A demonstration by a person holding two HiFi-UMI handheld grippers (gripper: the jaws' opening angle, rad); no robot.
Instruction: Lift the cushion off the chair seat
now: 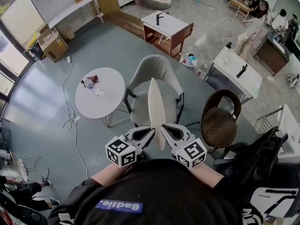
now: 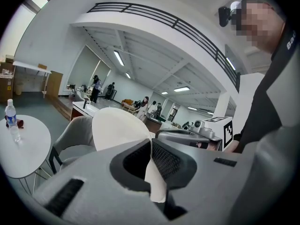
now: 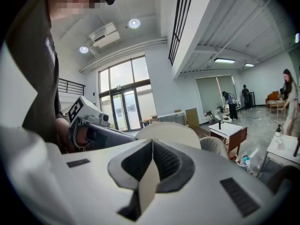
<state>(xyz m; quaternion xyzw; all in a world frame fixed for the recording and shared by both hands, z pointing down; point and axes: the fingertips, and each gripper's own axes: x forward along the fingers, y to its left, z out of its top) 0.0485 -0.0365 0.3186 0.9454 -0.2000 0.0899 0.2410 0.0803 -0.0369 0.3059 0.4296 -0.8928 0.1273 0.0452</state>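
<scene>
Cushion (image 1: 156, 108) edge-on, seemingly above chair (image 1: 157, 70) — left gripper (image 1: 150, 133), right gripper (image 1: 165, 131) clamped.

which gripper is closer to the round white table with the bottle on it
Left. The left gripper is shut on the cushion on the side toward the round table; the right gripper grips it on the far side.
</scene>
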